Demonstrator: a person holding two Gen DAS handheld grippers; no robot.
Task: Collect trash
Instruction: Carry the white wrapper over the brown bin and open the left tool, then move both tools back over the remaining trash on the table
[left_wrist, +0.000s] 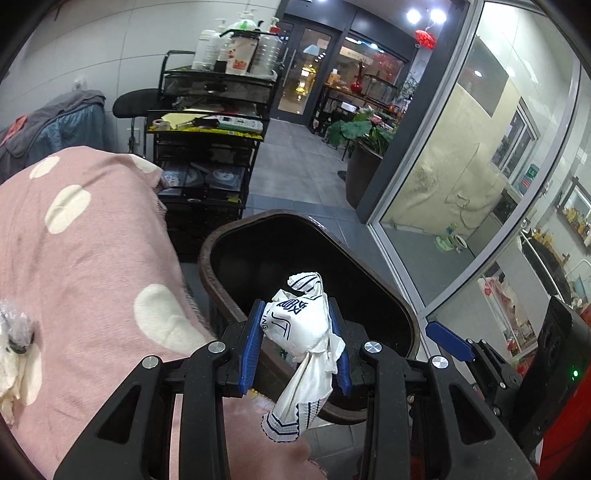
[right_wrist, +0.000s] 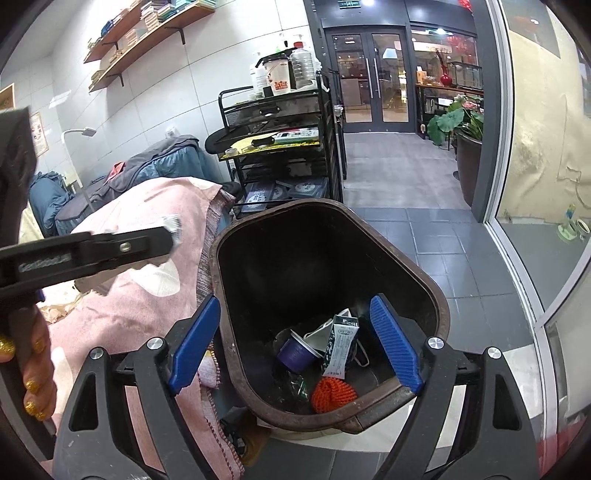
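White crinkled plastic wrapper with dark blue print sits pinched between the blue pads of the left gripper, held above the open mouth of the dark brown plastic trash bin, which stands against the pink blanket with cream spots. The right gripper hangs over the bin with its fingers spread wide and empty; below it lie a purple cup and an orange mesh ball. The step in hand looks like the drop: next, the left fingers need only release.
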